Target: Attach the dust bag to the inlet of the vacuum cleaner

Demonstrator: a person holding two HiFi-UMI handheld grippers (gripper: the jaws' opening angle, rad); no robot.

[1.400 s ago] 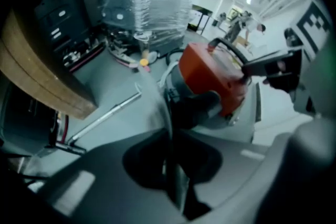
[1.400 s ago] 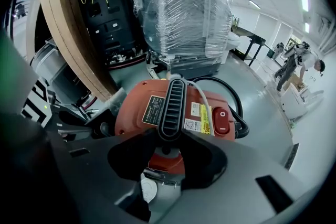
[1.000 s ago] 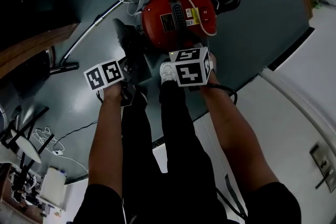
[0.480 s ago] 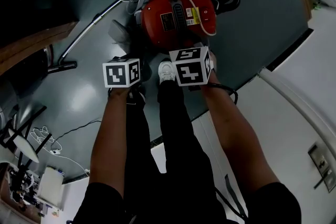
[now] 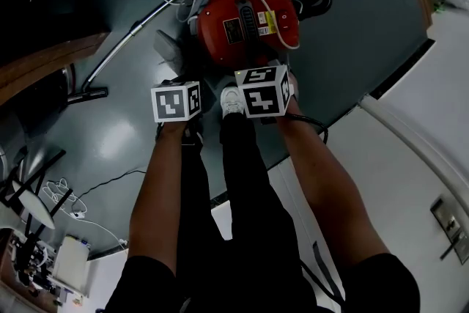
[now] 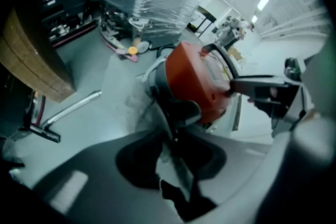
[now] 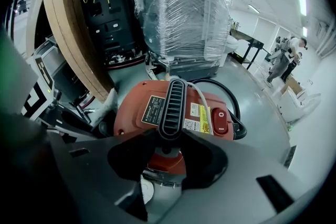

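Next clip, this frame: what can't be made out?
Inlet of the vacuum cleaner: in the head view it is hidden by the red body, and in the left gripper view it is blurred.
Thin grey strip in the left gripper's shut tongs: left gripper view, motion blur; dust bag or not, unclear.
Print on the label: right gripper view, too small.
Vacuum front under the right gripper, shut on the handle: blocked by its tongs.

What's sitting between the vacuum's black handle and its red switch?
A yellow and white label on the red vacuum cleaner, between handle and switch. A white cord passes just above it. The right gripper view shows this.
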